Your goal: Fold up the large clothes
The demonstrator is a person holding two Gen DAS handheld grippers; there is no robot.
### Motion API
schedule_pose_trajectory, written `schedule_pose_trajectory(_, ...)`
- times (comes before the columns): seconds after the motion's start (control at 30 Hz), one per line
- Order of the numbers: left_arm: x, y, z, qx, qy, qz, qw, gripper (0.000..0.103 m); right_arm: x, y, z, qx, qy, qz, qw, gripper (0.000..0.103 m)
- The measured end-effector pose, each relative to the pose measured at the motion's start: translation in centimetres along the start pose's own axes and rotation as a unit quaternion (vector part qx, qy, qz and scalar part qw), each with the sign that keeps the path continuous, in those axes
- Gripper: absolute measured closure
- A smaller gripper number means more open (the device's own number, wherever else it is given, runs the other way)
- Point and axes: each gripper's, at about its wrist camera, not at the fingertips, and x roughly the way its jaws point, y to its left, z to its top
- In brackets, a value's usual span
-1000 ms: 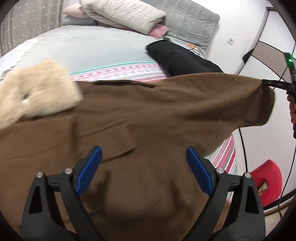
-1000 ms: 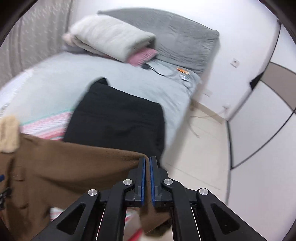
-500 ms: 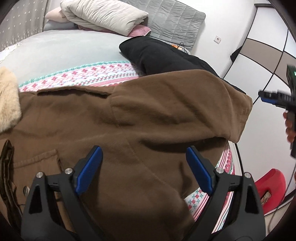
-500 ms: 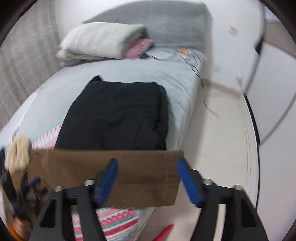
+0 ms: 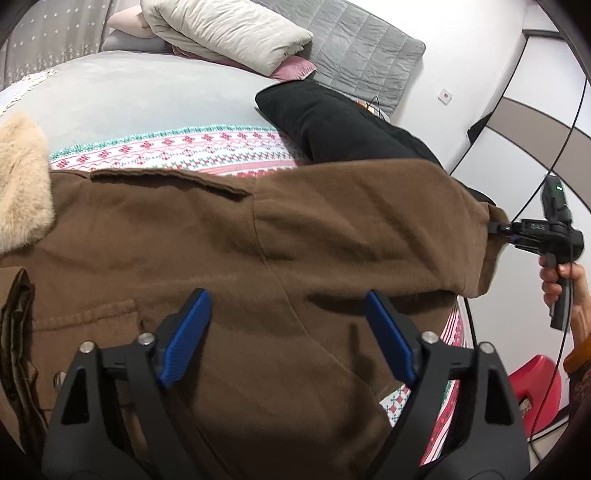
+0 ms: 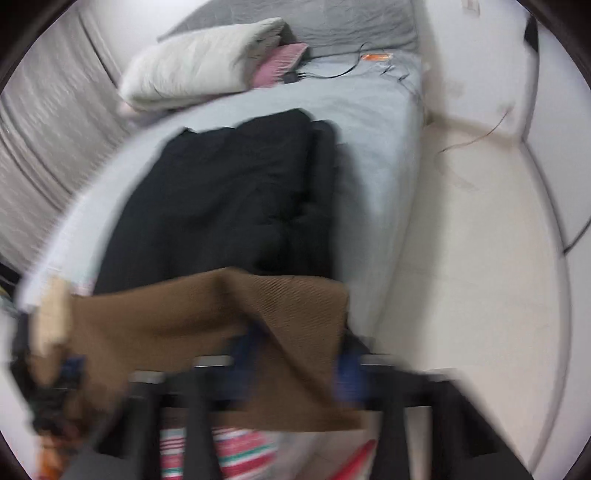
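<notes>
A large brown coat (image 5: 229,251) with a beige fur collar (image 5: 22,184) lies across the bed. My left gripper (image 5: 288,332) is open and empty, hovering above the coat's middle. My right gripper (image 5: 498,230) is at the cuff of the coat's sleeve (image 5: 424,229), which stretches out to the right over the bed's edge. The right wrist view is motion blurred: the sleeve end (image 6: 288,332) lies between my right gripper's (image 6: 295,362) spread blue pads, so whether it grips the cloth is unclear.
A black folded garment (image 5: 332,125) lies behind the coat, also in the right view (image 6: 229,199). Pillows (image 5: 229,33) and a grey quilt (image 5: 362,48) lie at the bed's head. A red object (image 5: 535,384) sits on the floor at right.
My right gripper let go of the sleeve cuff and opened, then came back onto the sleeve end. The sleeve went slack, then stretched right again. My left gripper stayed open.
</notes>
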Motion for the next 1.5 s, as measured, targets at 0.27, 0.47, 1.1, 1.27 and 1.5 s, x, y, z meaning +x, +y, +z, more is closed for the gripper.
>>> schedule_pose_trajectory(0.27,2.8,-1.1,1.2,-0.034,0.008,-0.050,0.9982,0.059,-10.8,6.5,1.7,-0.030,-0.080,0.027,0.996,0.096)
schedule_pose_trajectory(0.47,6.5,-2.6,2.1,-0.022,0.051,0.007,0.9985,0.059,-13.5,16.2,3.8,-0.090,-0.050,0.040,0.994,0.097)
schedule_pose_trajectory(1.1,-20.5,11.5,1.4,-0.055,-0.040,-0.084,0.9941,0.022,-11.4,48.1,-2.7,-0.241,0.050,0.087,0.965,0.093)
schedule_pose_trajectory(1.27,-22.8,17.9,0.1,-0.108,-0.046,-0.061,0.9912,0.022,-10.1,52.3,-5.4,-0.253,0.114,0.175,0.945,0.075)
schedule_pose_trajectory(1.5,-23.0,22.8,-3.7,-0.169,-0.034,-0.052,0.9836,0.022,-8.6,50.0,-8.2,-0.272,0.091,0.172,0.942,0.052)
